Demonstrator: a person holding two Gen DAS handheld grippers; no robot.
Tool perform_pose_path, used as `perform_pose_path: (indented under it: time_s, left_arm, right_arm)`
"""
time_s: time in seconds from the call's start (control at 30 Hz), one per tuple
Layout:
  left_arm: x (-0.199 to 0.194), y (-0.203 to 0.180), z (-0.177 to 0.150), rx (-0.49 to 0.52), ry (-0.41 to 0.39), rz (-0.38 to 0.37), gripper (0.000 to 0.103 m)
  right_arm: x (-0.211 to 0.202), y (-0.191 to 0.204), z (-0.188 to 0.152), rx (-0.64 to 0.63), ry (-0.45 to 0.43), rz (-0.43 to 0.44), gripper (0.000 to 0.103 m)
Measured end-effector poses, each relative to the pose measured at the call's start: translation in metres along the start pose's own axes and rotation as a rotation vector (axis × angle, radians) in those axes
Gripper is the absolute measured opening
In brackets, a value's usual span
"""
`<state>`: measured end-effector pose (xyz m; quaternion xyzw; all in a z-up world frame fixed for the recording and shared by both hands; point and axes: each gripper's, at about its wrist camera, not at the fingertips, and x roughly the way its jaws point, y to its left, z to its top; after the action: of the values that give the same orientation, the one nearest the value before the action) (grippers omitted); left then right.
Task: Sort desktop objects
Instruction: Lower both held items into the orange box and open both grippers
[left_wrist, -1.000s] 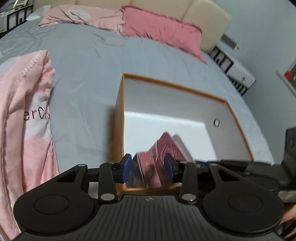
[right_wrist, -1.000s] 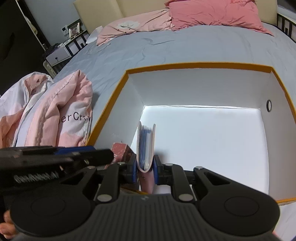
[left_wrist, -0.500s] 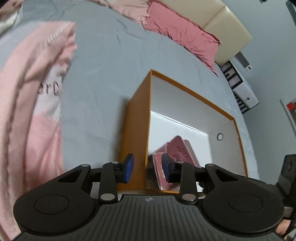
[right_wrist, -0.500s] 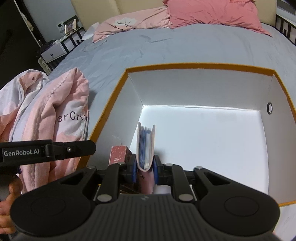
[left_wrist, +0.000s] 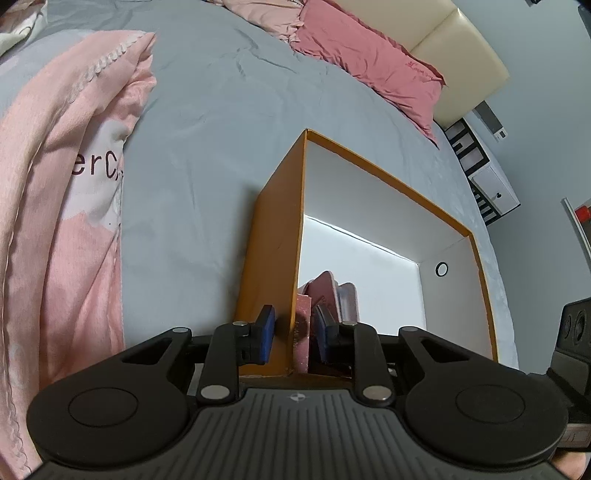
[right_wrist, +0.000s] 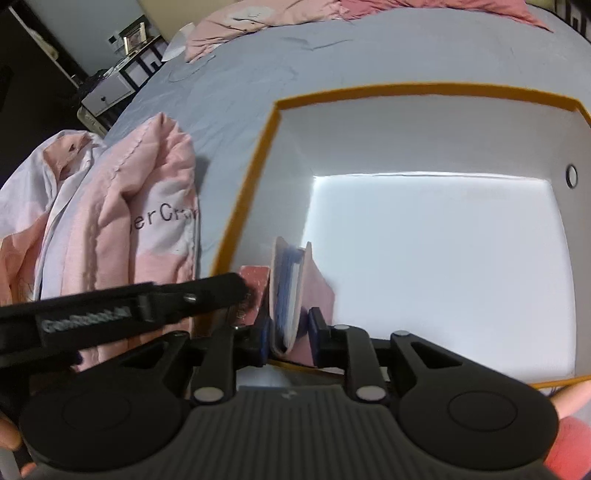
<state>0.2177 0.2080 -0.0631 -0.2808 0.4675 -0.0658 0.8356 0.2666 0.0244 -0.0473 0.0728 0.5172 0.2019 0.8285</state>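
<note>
An orange box (left_wrist: 273, 240) with a white inside stands on the grey bed. My left gripper (left_wrist: 293, 330) straddles its left wall at the near corner, one pad outside and one inside. Its jaws are closing around the wall and a pink glittery block (left_wrist: 303, 325), with a small gap still showing. My right gripper (right_wrist: 288, 336) is over the same corner of the box (right_wrist: 255, 177). A pink wallet (right_wrist: 284, 288) holding blue cards stands between its jaws, which are opening; the right pad has come off it. The block (right_wrist: 255, 284) sits just left of the wallet.
A pink and white garment (left_wrist: 66, 184) with lettering lies left of the box on the grey sheet. Pink pillows (left_wrist: 369, 62) rest at the headboard. A white nightstand (right_wrist: 110, 88) stands beyond the bed. A hand (right_wrist: 569, 413) shows at the lower right.
My left gripper slid left from over the pink items to straddle the box wall, and its jaws narrowed. My right gripper's jaws parted slightly and the wallet fanned open.
</note>
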Motion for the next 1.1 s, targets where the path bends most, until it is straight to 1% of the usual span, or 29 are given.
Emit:
perform_pose_path:
  time_s: [0.07, 0.17, 0.33, 0.43, 0.5, 0.63, 0.8, 1.03, 1.1]
  left_arm:
    - [0.0, 0.001, 0.0, -0.006, 0.003, -0.001, 0.026]
    - [-0.001, 0.002, 0.0, -0.007, 0.001, -0.004, 0.026]
    - [-0.001, 0.003, 0.001, -0.01, -0.004, -0.006, 0.026]
    - [-0.002, 0.003, 0.001, -0.013, -0.012, -0.009, 0.026]
    - [-0.002, 0.003, 0.001, -0.009, -0.014, -0.005, 0.026]
    - [-0.002, 0.0, 0.001, 0.0, -0.019, 0.001, 0.026]
    - [-0.006, -0.003, 0.0, 0.017, -0.043, 0.031, 0.026]
    - [-0.027, -0.01, -0.009, 0.049, -0.096, 0.075, 0.026]
    - [-0.035, -0.01, -0.013, 0.058, -0.107, 0.087, 0.026]
  right_arm:
    - [0.003, 0.0, 0.0, -0.003, 0.017, -0.001, 0.024]
    - [0.003, -0.003, 0.001, -0.011, 0.026, 0.018, 0.028]
    - [-0.007, -0.003, 0.003, -0.041, -0.011, 0.064, 0.03]
    - [-0.01, -0.004, 0.004, -0.044, -0.029, 0.073, 0.031]
    - [-0.008, -0.005, 0.003, -0.041, -0.029, 0.098, 0.026]
    - [-0.01, -0.007, 0.001, -0.046, -0.044, 0.106, 0.026]
    - [-0.015, -0.009, -0.002, -0.06, -0.065, 0.102, 0.027]
    - [-0.019, -0.012, -0.002, -0.071, -0.086, 0.108, 0.028]
    - [-0.023, -0.013, -0.004, -0.076, -0.097, 0.102, 0.032]
